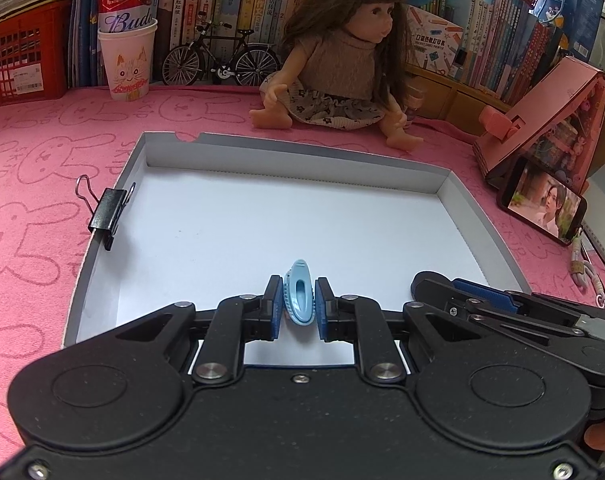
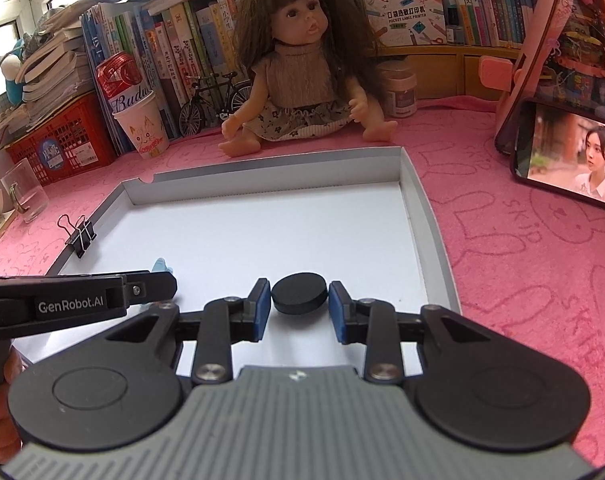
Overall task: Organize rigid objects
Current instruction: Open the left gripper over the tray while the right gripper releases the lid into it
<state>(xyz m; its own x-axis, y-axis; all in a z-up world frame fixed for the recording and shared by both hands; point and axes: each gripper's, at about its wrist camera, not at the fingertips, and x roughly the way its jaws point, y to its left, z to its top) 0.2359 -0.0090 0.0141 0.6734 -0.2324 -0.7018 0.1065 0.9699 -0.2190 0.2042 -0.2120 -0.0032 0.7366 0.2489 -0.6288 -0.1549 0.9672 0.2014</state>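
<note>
A shallow white cardboard tray point(image 1: 382, 168) lies on the pink cloth. Above its near floor, my left gripper point(image 1: 298, 284) is shut on a light blue plastic clip point(image 1: 299, 300), which stands on edge between the blue pads. In the right wrist view my right gripper point(image 2: 299, 286) brackets a flat black disc point(image 2: 299, 293) low over the tray point(image 2: 416, 184). Thin gaps show at both pads, so it is open. The left gripper's finger point(image 2: 154, 282) reaches in from the left, with a tip of the blue clip point(image 2: 159, 266) behind it. A black binder clip point(image 1: 108, 212) point(image 2: 80, 236) grips the tray's left wall.
A doll point(image 1: 334, 60) sits behind the tray. Beside it stand a model bicycle point(image 1: 222, 58) and a paper cup holding a red can point(image 1: 126, 40). A phone point(image 2: 570, 156) leans on a pink stand at the right, a glass point(image 2: 22, 190) is at the far left, and books line the back.
</note>
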